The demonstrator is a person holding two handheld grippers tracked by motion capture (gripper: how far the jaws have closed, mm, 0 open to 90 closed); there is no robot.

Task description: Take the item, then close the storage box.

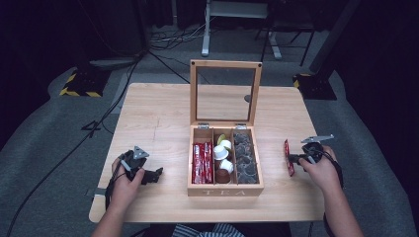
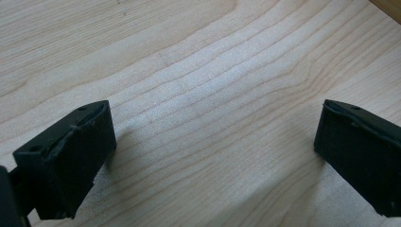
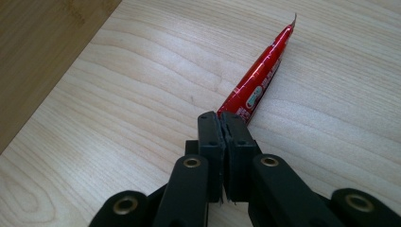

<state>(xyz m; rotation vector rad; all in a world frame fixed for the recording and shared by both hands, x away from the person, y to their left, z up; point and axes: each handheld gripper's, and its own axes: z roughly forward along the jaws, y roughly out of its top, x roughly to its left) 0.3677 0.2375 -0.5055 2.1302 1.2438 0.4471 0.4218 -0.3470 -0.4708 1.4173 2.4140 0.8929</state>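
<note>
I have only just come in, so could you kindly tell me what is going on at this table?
A person sits at a light wooden table with a two-jaw gripper in each hand. The right gripper is shut on one end of a long red foil sachet, held to the right of an open wooden tea box. Its lid stands upright; the left compartment holds similar red sachets, the others pods. The left gripper rests open on the table, holding nothing.

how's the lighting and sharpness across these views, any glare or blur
High view: table brightly lit, room around it dark, tea box fairly sharp. Left gripper view: left tongs soft at the edges, casting faint shadows on sharp wood grain. Right gripper view: a shiny highlight runs along the red sachet in the right tongs, which are slightly blurred up close.
</note>
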